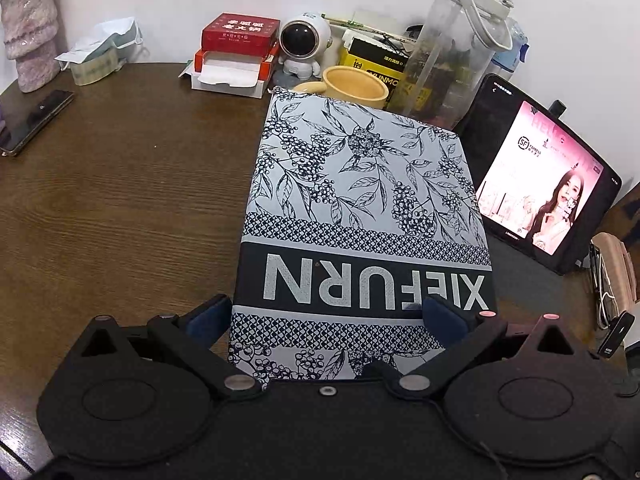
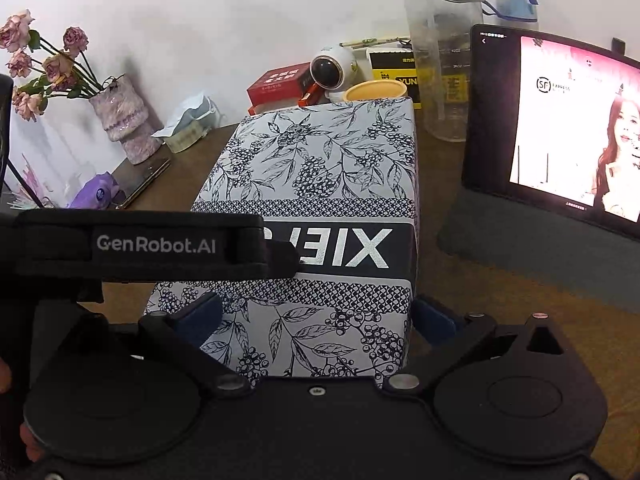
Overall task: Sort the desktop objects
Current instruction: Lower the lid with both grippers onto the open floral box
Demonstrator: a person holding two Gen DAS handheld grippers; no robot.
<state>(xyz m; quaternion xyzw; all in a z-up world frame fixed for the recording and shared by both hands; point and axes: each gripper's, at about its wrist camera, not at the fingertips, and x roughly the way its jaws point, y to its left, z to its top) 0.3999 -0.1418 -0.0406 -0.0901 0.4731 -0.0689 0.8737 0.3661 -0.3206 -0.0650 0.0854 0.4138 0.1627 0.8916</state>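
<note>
In the left wrist view, the left gripper (image 1: 326, 314) has its fingers (image 1: 208, 316) clamped on the near end of the floral-printed XIEFURN box (image 1: 360, 200), which runs toward 12 o'clock over the brown desk (image 1: 120, 208), with a yellow mug (image 1: 354, 86) at its far end and a lit tablet (image 1: 540, 176) at 2 o'clock. In the right wrist view, the right gripper (image 2: 316, 318) likewise squeezes the box's near end between its fingers (image 2: 434, 316), a vase of dried roses (image 2: 124, 120) stands at 10 o'clock, and the other gripper's black body crosses the box from 9 o'clock.

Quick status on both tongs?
Left tongs: shut on the white box with dark blue floral print.
Right tongs: shut on the same box.
</note>
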